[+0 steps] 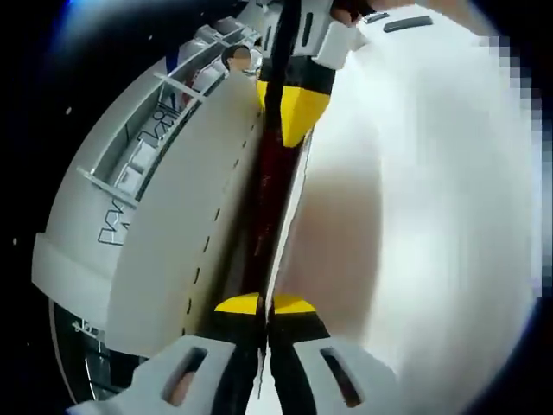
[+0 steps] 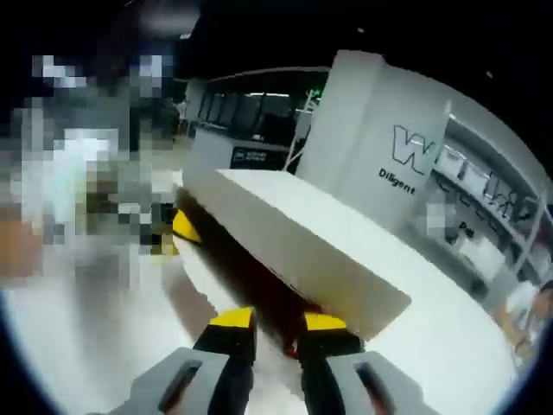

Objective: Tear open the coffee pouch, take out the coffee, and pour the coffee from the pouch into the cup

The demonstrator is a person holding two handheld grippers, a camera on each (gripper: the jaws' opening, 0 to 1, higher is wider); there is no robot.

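While we hold the coffee pouch stretched between both tools, its long axis runs straight from the left gripper to the right gripper, which comes in from the far end of the left gripper view. Our left jaws are clenched on the near edge of the dark red pouch, yellow tips almost meeting. In the right gripper view the right gripper has its jaws closed down on the pouch too, and the left gripper shows at the pouch's far end. So the pouch hangs edge-on above the white bench, beside a long white block, each tool nearly equally close to its own end. We judge the tear is the step in hand: the hands must part across that axis. Whether the pouch is already open we cannot tell. We see no cup here.
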